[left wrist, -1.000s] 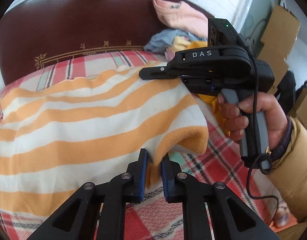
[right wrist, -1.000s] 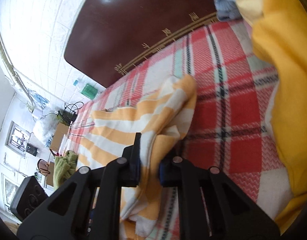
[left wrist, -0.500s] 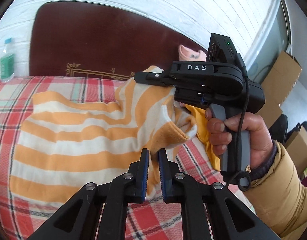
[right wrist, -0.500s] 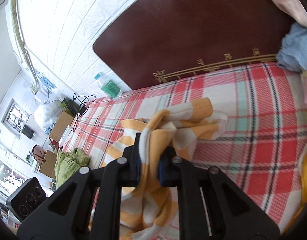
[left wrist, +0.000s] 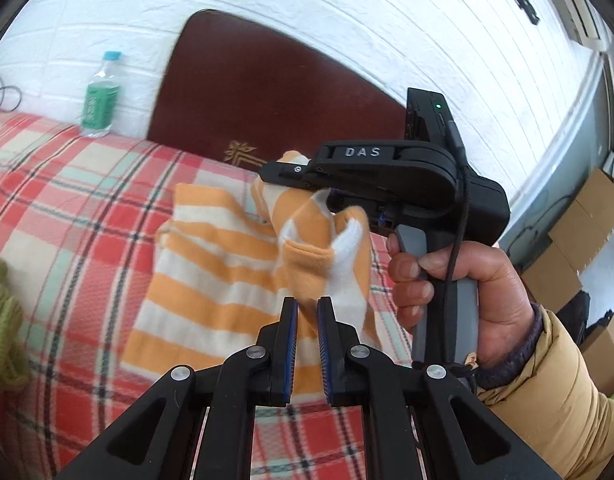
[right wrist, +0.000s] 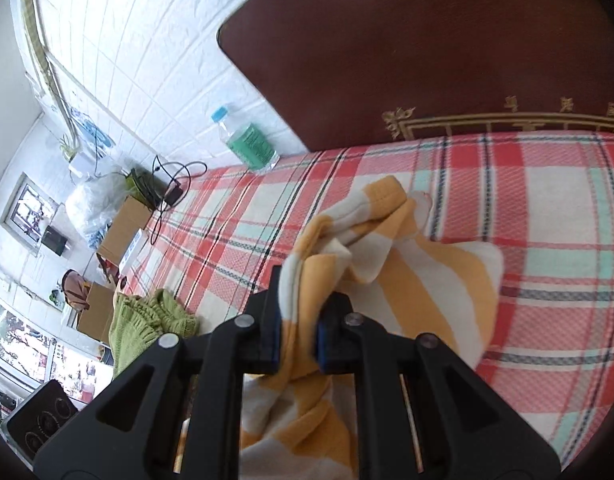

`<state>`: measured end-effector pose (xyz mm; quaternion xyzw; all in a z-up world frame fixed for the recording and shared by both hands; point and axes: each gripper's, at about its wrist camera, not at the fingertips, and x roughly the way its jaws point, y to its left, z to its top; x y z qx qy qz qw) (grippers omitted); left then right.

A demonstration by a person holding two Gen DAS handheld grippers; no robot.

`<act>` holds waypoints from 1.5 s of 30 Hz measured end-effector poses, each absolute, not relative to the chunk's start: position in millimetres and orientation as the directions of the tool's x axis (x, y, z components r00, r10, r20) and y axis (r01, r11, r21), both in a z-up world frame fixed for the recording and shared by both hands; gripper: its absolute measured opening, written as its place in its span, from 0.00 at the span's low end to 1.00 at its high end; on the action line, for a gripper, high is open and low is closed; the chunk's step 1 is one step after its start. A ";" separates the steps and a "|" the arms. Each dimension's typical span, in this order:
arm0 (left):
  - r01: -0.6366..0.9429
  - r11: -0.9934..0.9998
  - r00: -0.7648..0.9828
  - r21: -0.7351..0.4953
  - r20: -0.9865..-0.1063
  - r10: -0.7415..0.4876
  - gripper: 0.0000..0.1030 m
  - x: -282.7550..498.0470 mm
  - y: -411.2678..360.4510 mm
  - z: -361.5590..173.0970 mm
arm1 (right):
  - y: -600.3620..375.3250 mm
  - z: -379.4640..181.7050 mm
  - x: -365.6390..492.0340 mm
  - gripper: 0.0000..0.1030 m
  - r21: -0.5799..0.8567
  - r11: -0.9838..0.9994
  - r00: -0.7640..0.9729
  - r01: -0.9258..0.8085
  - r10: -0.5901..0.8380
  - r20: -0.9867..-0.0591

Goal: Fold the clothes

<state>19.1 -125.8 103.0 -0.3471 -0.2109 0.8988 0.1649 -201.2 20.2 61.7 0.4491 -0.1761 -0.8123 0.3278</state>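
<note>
Striped garment: orange-and-white striped garment (left wrist: 227, 264) lies partly on the plaid bedcover (left wrist: 67, 216), one side lifted off it; the raised part is bunched between the two tools, the rest trails flat toward the headboard side
Left gripper: left gripper (left wrist: 307, 312) has its blue-padded jaws nearly together and clamped on a fold of the striped cloth; the pinch sits at an edge, likely so that edge can be carried across as one line
Right gripper: right gripper (right wrist: 298, 320) is likewise closed on a thick wad of the same garment; several layers are gathered in the bite, which explains the slightly wider gap; in the left view its black body sits just beyond the cloth, held by the person's hand (left wrist: 459, 280)
Why both hold: two grips close together on one side suggest the step in hand is carrying that side over the flat part to make a fold; lifting keeps it from dragging
Bedcover: serves as the folding surface; the bare plaid around the garment leaves room to lay it down
Green knit: green knitted item (right wrist: 147, 320) lies apart at the bed's edge, probably waiting its turn
Bottle: plastic bottle (left wrist: 101, 96) stands by the wall beside the dark headboard (left wrist: 267, 92), clear of the work
Risk: the bunched bite may lay down wrinkled unless the edge is spread first
</note>
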 end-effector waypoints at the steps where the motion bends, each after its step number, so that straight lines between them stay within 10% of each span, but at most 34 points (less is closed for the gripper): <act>1: -0.137 -0.858 -0.703 -0.495 -0.561 0.437 0.09 20.6 -130.2 99.6 | 12.0 57.1 -202.6 0.14 0.579 -0.723 -0.370 0.376 -0.690 -0.622; 7: -0.059 -0.836 -0.678 -0.546 -0.592 0.434 0.21 22.9 -154.5 73.4 | -29.1 26.1 -205.8 0.15 0.563 -0.735 -0.309 0.379 -0.674 -0.671; 11: -0.012 -0.824 -0.674 -0.566 -0.605 0.425 0.32 25.8 -166.1 63.3 | -44.8 13.1 -201.7 0.33 0.535 -0.737 -0.257 0.412 -0.658 -0.708; 31: 0.035 -0.866 -0.699 -0.499 -0.632 0.336 0.64 58.9 -183.4 62.6 | -60.5 4.8 -118.6 0.34 0.110 -0.669 -0.320 0.735 -0.486 -0.813; 45: 0.067 -0.764 -0.600 -0.642 -0.637 0.483 0.80 37.1 -178.9 37.6 | 81.7 27.7 -157.4 0.72 0.566 -0.709 -0.325 0.420 -0.701 -0.635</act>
